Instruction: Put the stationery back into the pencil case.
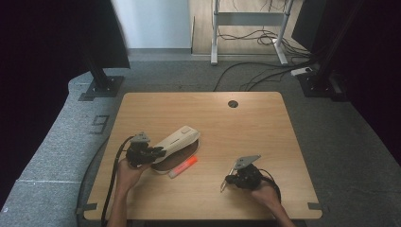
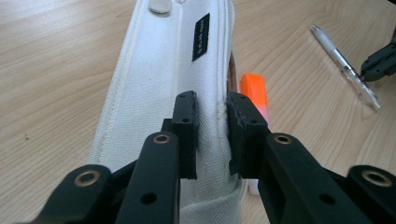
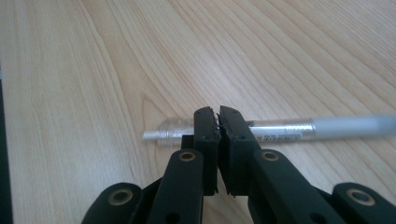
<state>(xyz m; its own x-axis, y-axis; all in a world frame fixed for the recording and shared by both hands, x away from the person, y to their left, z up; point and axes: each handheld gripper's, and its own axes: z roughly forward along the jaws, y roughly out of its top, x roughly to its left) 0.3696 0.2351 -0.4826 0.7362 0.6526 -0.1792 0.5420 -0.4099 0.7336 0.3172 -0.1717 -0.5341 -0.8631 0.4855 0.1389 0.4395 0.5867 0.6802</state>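
L gripper [image 2: 212, 116] pinches the flap edge of the white pencil case [image 1: 176, 139] w/ its mouth held open on the worktop [image 1: 265, 132], orange highlighter [image 1: 183, 166] beside it, R gripper [image 3: 218, 122] clamped on the clear pen [image 3: 280, 129] lying flat; pen lift & both items into the case likely left.

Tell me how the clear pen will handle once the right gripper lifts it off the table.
The pen looks slim, stiff and probably light. Its smooth round barrel may slip or swivel between the narrow pads of the right gripper, which is shut on it near the tip end, so the long cap end could droop. Set down loose, it would likely roll.
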